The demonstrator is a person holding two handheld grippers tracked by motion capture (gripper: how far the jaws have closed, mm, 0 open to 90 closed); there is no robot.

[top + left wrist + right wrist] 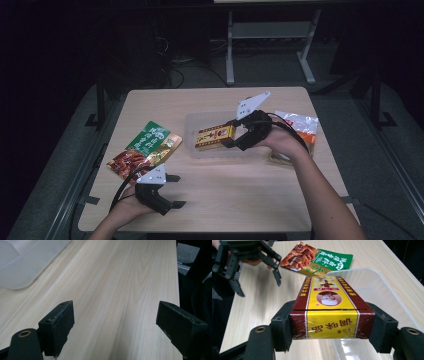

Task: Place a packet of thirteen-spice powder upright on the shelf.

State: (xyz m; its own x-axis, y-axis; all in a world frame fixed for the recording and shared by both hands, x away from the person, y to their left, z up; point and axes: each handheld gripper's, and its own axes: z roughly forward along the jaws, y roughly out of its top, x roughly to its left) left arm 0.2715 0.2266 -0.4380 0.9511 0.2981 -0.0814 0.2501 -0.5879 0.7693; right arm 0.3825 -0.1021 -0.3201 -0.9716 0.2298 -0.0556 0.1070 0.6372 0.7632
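My right fingers (332,322) gripped the seasoning box (329,306) over the clear bin (372,287); left fingers (115,327) released, snack pouch (145,149) pending.

The high view looks forward and down on the whole wooden table (220,195) from the person's side. Each gripper view sits close behind its own jaws; the right one faces across the clear plastic tub (384,290) toward the left gripper (257,272), sharing the green-and-red snack pouch (317,261) with the high view.
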